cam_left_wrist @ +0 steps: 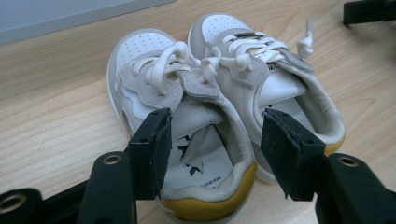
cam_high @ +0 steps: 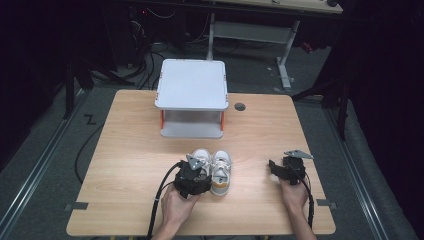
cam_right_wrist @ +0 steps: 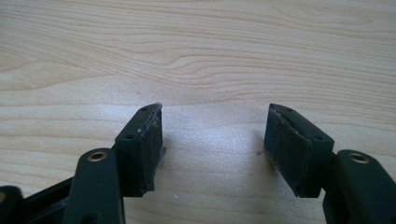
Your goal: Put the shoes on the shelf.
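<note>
1. High view: a pale wooden table [cam_high: 130,150] holds a white two-tier plastic shelf w/ orange posts [cam_high: 192,95] at the far middle. Nearer the person, a pair of small white-and-grey lace-up sneakers w/ yellow heels [cam_high: 215,167] sits side by side, toes toward the shelf.
2. Same view: the left gripper [cam_high: 194,175], black w/ a grey three-cornered plate, is held in the left hand [cam_high: 177,202] and sits right over the heel end of the left-hand sneaker. Its black cable [cam_high: 159,200] runs back off the near edge.
3. Same view: the right gripper [cam_high: 276,167] is in the right hand [cam_high: 294,195], well apart from the shoes, low over bare wood at the table's right. A small round grey hole cover [cam_high: 240,106] lies just beside the shelf's right side.
4. Left gripper view: jaws spread, not pressing anything. One pad [cam_left_wrist: 156,149] stands at the outer side of the nearer sneaker [cam_left_wrist: 187,140], the other pad [cam_left_wrist: 285,149] sits in the opening of the second sneaker [cam_left_wrist: 275,84]. So the nearer shoe's heel part lies between them, w/ clear gaps. Laces are tied, and both tongues are up.
5. Right gripper view: jaws spread wide, w/ bare wood grain between the two pads [cam_right_wrist: 149,140]; nothing is pinched.
</note>
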Available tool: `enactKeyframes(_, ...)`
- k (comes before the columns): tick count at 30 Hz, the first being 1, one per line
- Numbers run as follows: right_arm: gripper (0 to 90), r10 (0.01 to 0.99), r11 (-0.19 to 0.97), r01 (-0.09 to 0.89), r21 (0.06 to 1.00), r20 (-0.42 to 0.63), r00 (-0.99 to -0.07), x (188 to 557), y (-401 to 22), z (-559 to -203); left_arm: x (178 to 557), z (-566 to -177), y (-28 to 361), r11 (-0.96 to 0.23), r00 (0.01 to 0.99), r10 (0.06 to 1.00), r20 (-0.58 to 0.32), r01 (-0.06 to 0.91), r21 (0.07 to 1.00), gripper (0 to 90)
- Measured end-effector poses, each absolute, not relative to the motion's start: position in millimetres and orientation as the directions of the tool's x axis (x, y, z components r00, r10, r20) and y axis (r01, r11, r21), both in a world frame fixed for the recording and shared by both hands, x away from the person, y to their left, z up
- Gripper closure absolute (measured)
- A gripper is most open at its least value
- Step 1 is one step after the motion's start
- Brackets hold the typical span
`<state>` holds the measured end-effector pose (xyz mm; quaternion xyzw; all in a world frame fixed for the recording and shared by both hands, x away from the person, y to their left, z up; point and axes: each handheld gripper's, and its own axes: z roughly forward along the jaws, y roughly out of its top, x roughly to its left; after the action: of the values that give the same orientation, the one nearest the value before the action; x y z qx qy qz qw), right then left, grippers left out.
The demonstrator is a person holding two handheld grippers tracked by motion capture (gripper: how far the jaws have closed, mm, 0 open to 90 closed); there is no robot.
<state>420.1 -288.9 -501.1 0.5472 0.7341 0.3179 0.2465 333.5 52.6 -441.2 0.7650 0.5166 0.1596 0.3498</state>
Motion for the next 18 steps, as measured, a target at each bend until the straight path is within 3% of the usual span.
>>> enactKeyframes(18,37.3,0.96,0.199,0.647,0.736,-0.014,-0.28,420.1,-288.7,-501.1,347.1,-443.5,45.5,-0.187,0.401,0.894,-0.198,0.738,0.649,41.6)
